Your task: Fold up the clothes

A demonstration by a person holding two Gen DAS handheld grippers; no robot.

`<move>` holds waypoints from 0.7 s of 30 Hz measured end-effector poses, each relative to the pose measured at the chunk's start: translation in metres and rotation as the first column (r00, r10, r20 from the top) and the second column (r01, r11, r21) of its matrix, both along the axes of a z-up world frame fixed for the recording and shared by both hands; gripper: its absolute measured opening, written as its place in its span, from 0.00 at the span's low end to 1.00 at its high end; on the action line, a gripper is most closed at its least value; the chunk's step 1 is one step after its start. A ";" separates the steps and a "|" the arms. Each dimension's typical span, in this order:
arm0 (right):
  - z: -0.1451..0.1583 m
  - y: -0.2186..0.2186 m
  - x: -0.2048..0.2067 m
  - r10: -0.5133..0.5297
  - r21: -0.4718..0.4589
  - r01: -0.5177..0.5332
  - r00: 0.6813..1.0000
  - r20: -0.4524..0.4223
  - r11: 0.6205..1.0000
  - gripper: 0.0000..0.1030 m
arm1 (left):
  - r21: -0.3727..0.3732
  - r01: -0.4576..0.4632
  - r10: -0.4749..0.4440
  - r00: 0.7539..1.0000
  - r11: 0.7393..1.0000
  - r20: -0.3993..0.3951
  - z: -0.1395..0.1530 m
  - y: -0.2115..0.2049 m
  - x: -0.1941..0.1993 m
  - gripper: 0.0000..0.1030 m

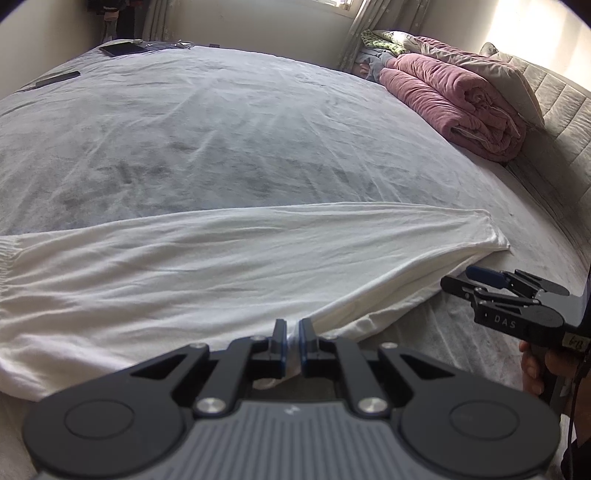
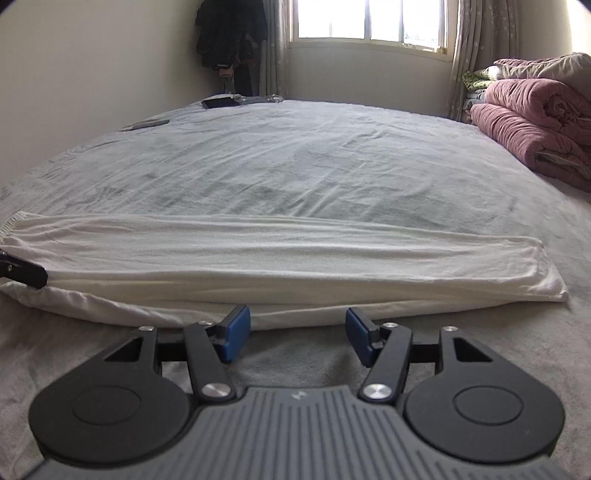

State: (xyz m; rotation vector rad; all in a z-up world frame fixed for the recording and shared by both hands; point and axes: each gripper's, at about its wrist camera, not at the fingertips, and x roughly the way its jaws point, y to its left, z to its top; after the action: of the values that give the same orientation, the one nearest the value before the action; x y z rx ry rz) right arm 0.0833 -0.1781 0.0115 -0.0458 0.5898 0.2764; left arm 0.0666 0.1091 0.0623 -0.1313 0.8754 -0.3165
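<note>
A white garment (image 1: 229, 266) lies in a long flat band across the near part of the grey bed (image 1: 221, 129). My left gripper (image 1: 291, 328) is shut on the garment's near edge, with a tuck of white cloth pinched between its blue pads. In the right wrist view the same white garment (image 2: 277, 258) stretches from left to right just ahead. My right gripper (image 2: 293, 328) stands open a little short of its folded near edge, with only grey sheet between the fingers. That right gripper (image 1: 469, 282) also shows at the left wrist view's right side, beside the garment's corner.
A rolled pink quilt (image 1: 454, 99) and pillows are piled at the bed's far right by the headboard (image 1: 554, 110). A dark tablet (image 1: 120, 48) and a flat remote (image 1: 59, 78) lie at the far left corner. A window (image 2: 369, 22) and dark hanging clothes (image 2: 229, 33) are behind.
</note>
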 end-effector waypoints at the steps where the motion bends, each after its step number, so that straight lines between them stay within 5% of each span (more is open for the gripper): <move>1: 0.002 0.000 0.003 0.000 0.017 0.000 1.000 0.000 1.000 0.59 | 0.004 0.004 -0.004 1.000 1.000 -0.002 -0.001 -0.001 -0.001 0.06; 14: -0.006 0.012 -0.002 0.014 -0.124 -0.030 0.992 -0.124 0.992 0.59 | -0.037 0.029 -0.030 0.999 0.999 -0.025 0.003 0.005 -0.004 0.06; 21: 0.007 0.015 -0.015 0.036 -0.087 -0.042 0.997 -0.072 0.995 0.60 | -0.043 0.038 -0.039 0.999 0.998 -0.036 0.003 0.007 -0.008 0.07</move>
State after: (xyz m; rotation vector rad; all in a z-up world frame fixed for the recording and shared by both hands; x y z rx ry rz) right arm 0.0687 -0.1632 0.0187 -0.1335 0.6718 0.2909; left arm 0.0586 0.1159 0.0652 -0.1598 0.9091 -0.3697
